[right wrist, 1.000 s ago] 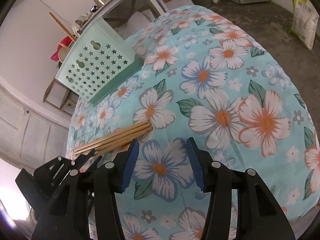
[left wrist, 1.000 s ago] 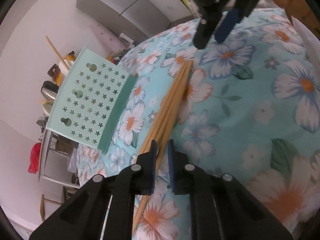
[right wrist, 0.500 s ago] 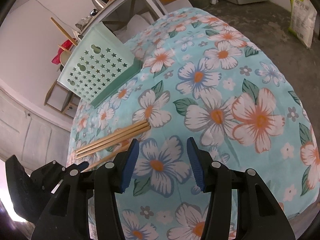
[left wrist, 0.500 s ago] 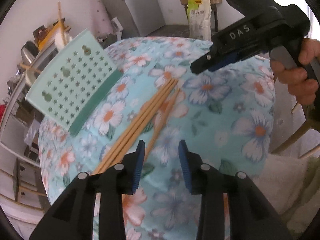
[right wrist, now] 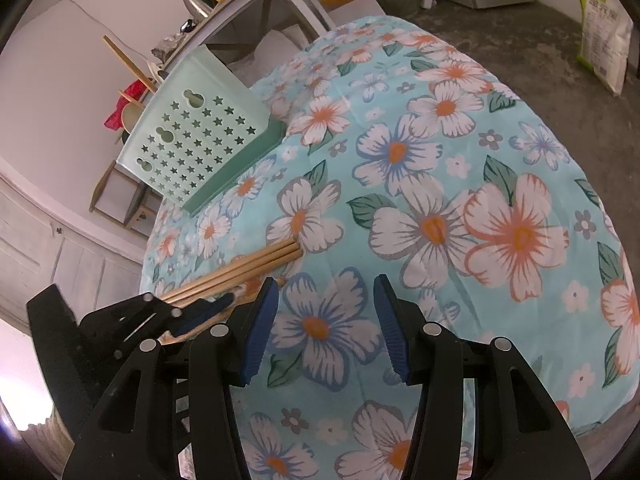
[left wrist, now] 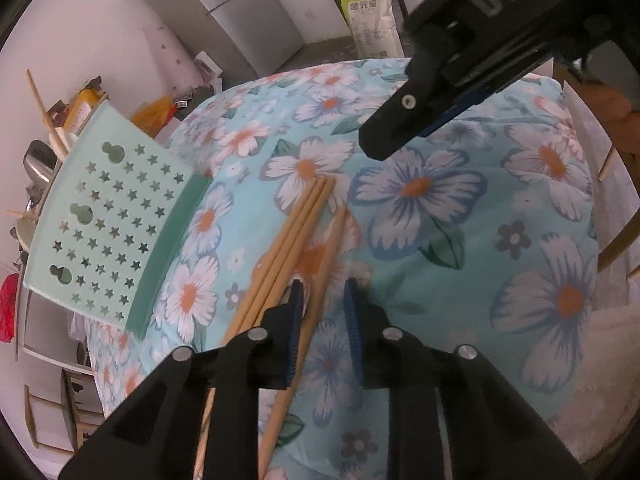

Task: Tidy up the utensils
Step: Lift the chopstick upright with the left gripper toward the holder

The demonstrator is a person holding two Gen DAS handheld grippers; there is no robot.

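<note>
Shifted chopstick — pale wood, seemingly straight

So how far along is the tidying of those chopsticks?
Barely begun. The green holder shows no chopsticks; three lie bundled on the tablecloth. The left gripper is closing around a separated fourth. The right gripper is open, empty.

Four chopsticks, one utensil holder

chopsticks lie on tablecloth at centre | utensil holder on cloth at 9 o'clock of them | right gripper at 1 o'clock | shelf behind holder at 12
</note>
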